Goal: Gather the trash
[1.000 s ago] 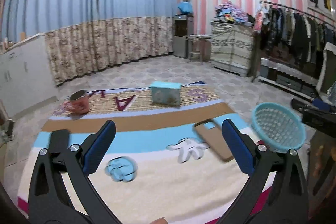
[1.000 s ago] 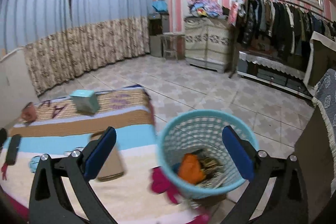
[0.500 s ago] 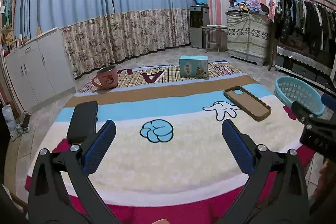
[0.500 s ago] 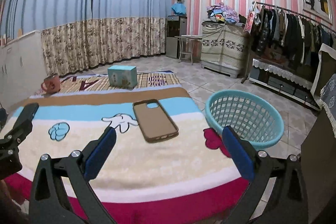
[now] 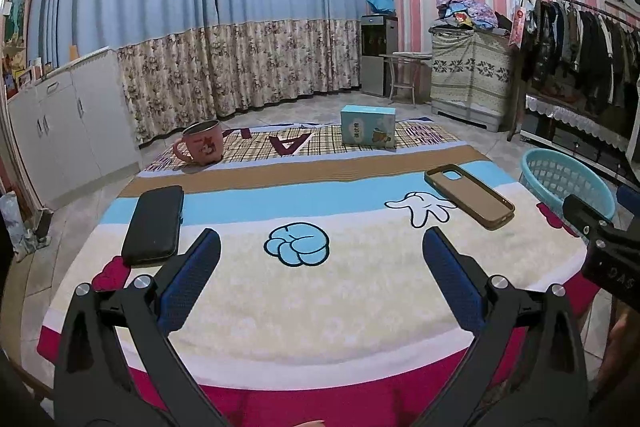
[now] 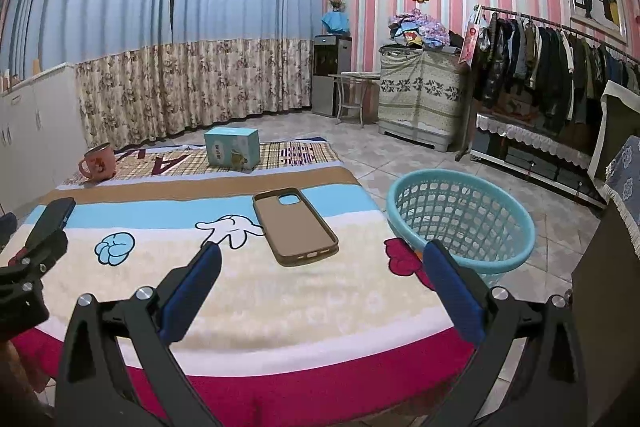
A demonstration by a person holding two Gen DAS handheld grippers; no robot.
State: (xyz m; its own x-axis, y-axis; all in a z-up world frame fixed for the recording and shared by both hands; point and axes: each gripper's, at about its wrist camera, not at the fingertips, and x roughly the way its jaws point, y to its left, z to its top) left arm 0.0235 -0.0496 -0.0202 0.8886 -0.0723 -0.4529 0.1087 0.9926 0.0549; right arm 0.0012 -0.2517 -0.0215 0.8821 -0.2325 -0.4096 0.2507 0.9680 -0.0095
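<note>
1. Nearest: left tongs (image 5: pixel 322 239) and right tongs (image 6: pixel 323 250), both spread wide, pinching nothing, hovering side by side over the near edge of the blanket-covered worktop (image 5: pixel 320 311). Risk of knocking one pair against the other if swung inward together.
2. No loose scrap visible anywhere on the blanket. Trash itself not in view, possibly down in the basket, with its bottom hidden from here. Danger of taking a keeper for rubbish for want of a clear target.
3. Near left: black case (image 5: pixel 154 225), lying flat close to the left edge. Easily nudged off the edge by a careless left sweep.
4. Middle right: brown phone case (image 6: pixel 294 225), open side up, near the right edge. Likeliest wrong pick. Thin and flat, so prone to slipping from the pads or skating off the edge under a scraping grab.
5. Right, beside the worktop and lower: blue basket (image 6: pixel 452 207), apparently light and open-meshed. Could be tipped or shoved away by a knock on the rim, or missed altogether by letting go too far left.
6. Far left: pink mug (image 5: pixel 202 147). Far middle: blue box (image 5: pixel 368 127). Long reach over everything nearer, with a chance of dragging the blanket and toppling the mug.
</note>
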